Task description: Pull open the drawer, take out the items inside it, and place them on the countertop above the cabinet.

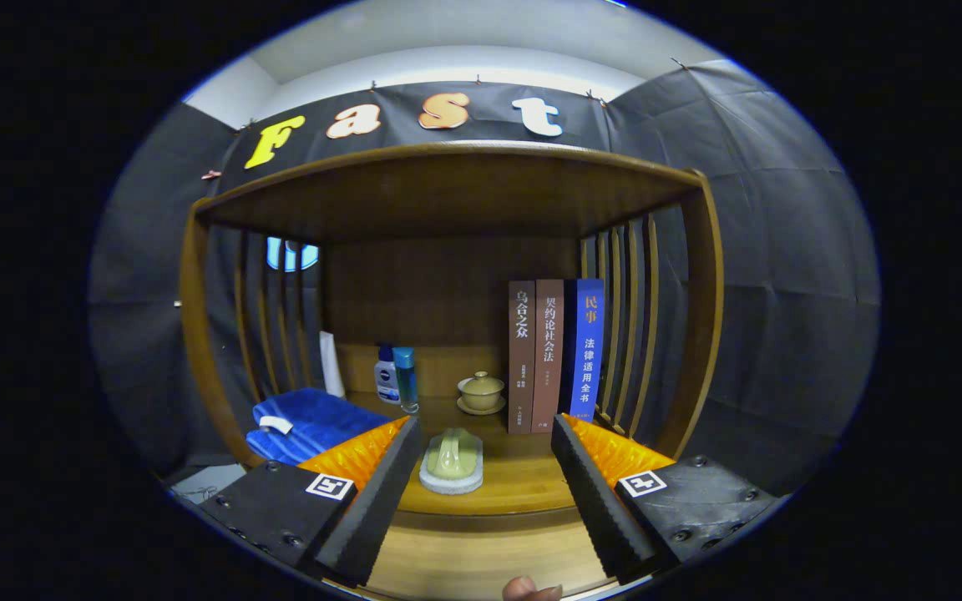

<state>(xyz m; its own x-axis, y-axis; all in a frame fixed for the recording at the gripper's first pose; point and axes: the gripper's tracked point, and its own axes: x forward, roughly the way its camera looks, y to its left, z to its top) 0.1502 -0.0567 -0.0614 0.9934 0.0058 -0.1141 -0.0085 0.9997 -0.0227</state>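
My gripper (485, 424) is open, its fingers spread wide in front of a wooden cabinet. Between the fingers and just ahead of them, a pale green cup-like piece on a round white base (451, 462) sits on the countertop (523, 488) near its front edge. Neither finger touches it. Below that edge runs a lighter wooden surface (481, 559); I cannot tell whether it is the drawer.
A folded blue towel (310, 421) lies beyond the left finger. Two small bottles (396, 377) and a lidded tea bowl on a saucer (481, 392) stand at the back. Three upright books (554, 355) lean by the slatted right side. A person's fingertip (531, 590) shows lowest.
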